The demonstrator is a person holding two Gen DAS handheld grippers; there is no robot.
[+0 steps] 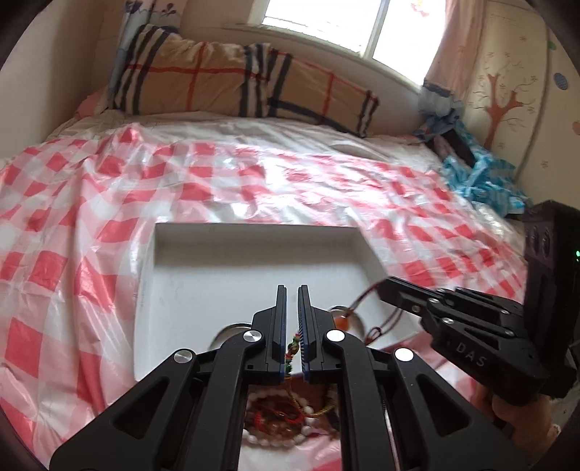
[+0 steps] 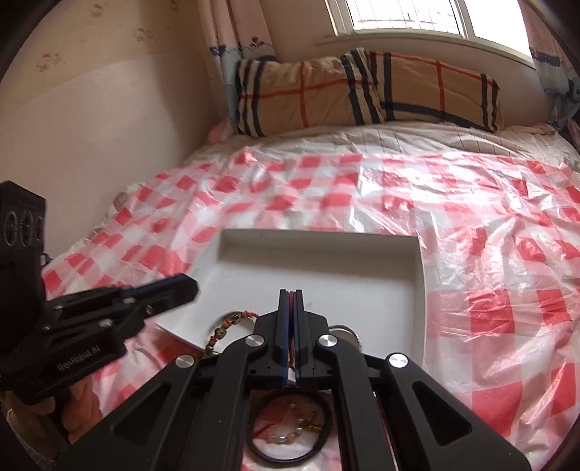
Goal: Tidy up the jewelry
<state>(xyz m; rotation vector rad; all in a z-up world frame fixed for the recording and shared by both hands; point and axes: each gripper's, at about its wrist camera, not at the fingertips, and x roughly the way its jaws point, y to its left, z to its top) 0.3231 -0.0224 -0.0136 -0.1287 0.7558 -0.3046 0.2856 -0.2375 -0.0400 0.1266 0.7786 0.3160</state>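
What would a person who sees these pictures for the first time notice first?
Most likely the white tray in the middle of the bed, on a shiny red-and-white checked plastic sheet. Both black tongs reach over its near edge: the left tongs grip a multicoloured beaded strand, the right tongs pinch a dark red cord. At the head of the bed, two plaid pillows lie under a bright window.
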